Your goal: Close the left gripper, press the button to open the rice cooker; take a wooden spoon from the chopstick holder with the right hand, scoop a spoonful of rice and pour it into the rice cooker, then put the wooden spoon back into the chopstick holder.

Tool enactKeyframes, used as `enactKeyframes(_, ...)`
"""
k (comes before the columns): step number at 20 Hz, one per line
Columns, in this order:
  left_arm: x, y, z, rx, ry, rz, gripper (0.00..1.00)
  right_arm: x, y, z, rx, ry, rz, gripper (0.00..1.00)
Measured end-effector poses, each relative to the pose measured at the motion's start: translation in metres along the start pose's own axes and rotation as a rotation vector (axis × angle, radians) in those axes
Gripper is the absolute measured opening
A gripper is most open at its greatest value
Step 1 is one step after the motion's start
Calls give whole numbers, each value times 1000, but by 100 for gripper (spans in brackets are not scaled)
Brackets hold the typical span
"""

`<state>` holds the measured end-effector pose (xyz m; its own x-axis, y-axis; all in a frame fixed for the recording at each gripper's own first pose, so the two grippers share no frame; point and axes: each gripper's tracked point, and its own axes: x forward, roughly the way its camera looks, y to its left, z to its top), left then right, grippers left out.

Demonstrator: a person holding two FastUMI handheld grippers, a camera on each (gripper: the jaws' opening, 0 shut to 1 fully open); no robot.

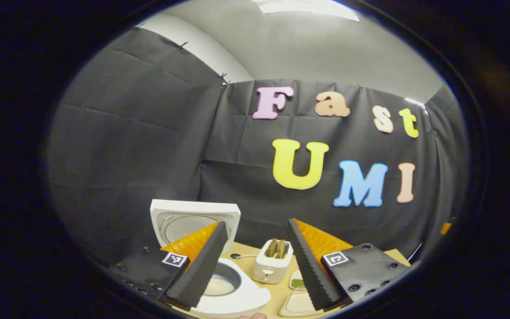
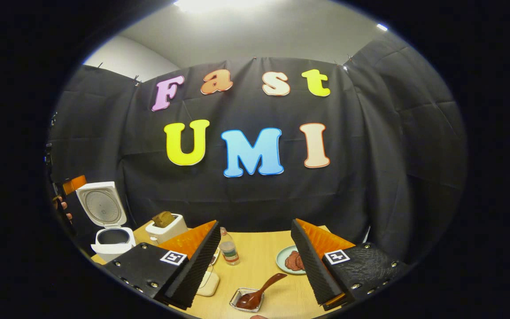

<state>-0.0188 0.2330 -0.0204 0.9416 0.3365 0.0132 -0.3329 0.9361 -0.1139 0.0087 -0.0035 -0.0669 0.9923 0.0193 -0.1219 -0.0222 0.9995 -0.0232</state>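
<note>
Left gripper (image 1: 255, 259): seen in the left gripper view with its two ribbed fingers spread wide apart; nothing lies between them and they touch nothing.
Right gripper (image 2: 255, 257): seen in the right gripper view, fingers likewise spread wide and holding nothing.
Rice cooker (image 1: 233, 292): white, lid standing upright and open. In the left gripper view it sits close, just behind the left finger, and the inner pot shows something pale at its bottom. In the right gripper view the rice cooker (image 2: 112, 241) stands far off at the left end of the table, and the pot looks dark inside.
Wooden spoon (image 2: 260, 290): in the right gripper view it lies on the table between the two fingers, its bowl resting in a small clear dish (image 2: 246, 300) and its handle slanting up to the right.
Toaster (image 1: 272, 266): white, with slices standing in its slots, just right of the cooker in the left gripper view; the right gripper view shows it beside the cooker too.
Plates: the left gripper view shows a small dish with something green (image 1: 297, 282) near the right finger. The right gripper view shows a pale green plate (image 2: 292, 260) with something reddish-brown on it, touching the right finger's outline.
Bottle (image 2: 227, 246): small, upright, just right of the left finger in the right gripper view.
Table (image 2: 259, 248): light wood.
Hand (image 2: 62, 208): at the far left edge of the right gripper view, beside the cooker's lid, with an orange and black part just above it.
</note>
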Motion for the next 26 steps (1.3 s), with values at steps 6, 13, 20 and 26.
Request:
enactKeyframes(6, -13, -42, -27, 77, 33, -77, 95, 27, -28, -72, 36, 176, -48, 97)
enactKeyframes(13, -26, -79, -57, 58, 116, -200, 95, 59, -38, -158, 127, 386, -59, 96)
enactKeyframes(20, -26, -78, -70, 96, 149, -204, 95, 87, -38, -222, 253, 554, -81, 89)
enactKeyframes(26, -26, -79, -75, 90, 164, -222, 96, 111, -32, -252, 255, 599, -58, 85)
